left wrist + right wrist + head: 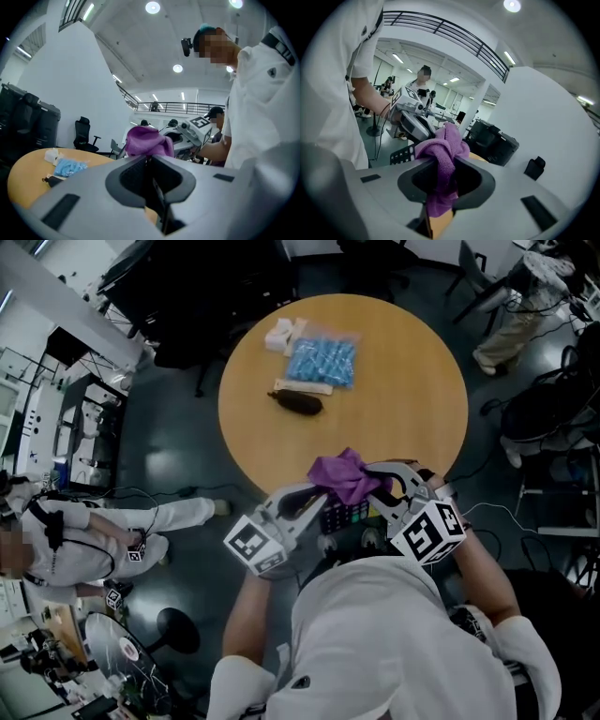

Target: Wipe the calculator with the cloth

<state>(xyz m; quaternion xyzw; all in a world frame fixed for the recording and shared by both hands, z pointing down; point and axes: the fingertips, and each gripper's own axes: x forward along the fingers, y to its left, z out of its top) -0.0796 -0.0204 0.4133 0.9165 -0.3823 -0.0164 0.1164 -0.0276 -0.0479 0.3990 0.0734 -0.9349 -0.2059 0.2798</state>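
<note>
Calculator [347, 515] apparently pinched in left tool [149, 160], right tool [443, 165] clamping cloth [443, 144] just above

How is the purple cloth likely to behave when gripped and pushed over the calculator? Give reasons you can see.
Likely floppy: the purple cloth bunches in soft folds where the right gripper clamps it. Probably light, since the bunch stands above the jaws unsupported. Its nappy surface should drag on the calculator rather than slide.
</note>
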